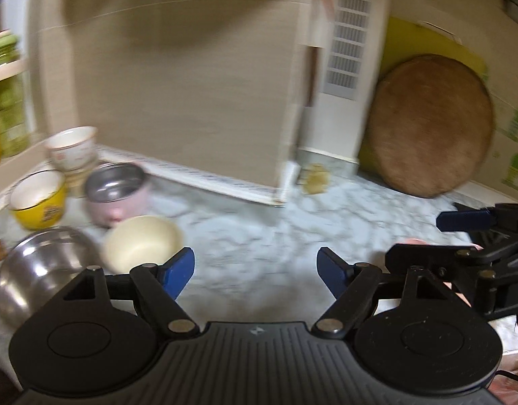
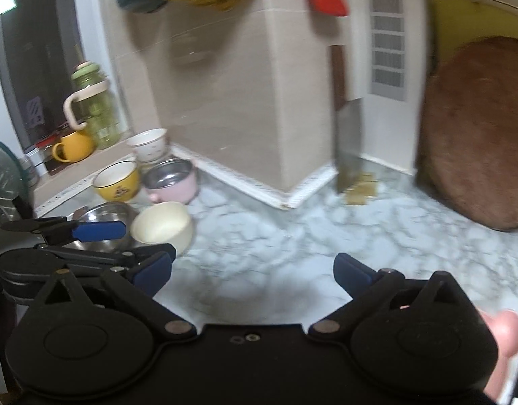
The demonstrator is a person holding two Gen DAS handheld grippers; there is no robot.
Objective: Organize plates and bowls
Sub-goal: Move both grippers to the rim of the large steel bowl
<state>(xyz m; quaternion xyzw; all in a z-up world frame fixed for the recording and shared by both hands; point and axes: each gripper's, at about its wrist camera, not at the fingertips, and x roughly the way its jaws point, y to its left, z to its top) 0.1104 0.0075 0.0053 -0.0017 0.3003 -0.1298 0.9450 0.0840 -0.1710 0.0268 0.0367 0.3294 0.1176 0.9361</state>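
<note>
Marbled worktop [image 2: 292,236], bare in the middle. Clustered at its left back corner: steel bowl [image 1: 39,270], pink pot [image 1: 117,195], cream bowl [image 1: 140,239], yellow bowl [image 1: 39,199], and probably stacked white bowls [image 1: 73,148]. Left gripper [image 1: 255,270] nearer them, splayed, empty; right gripper [image 2: 252,273] likewise.

Only one mark can be read: a white letter "D" on the black body of the right gripper [image 1: 461,236], cut off at the right edge of the left wrist view. The printing on the yellow bowl [image 1: 39,202] and on the cardboard box [image 1: 512,141] is too blurred to make out.
</note>
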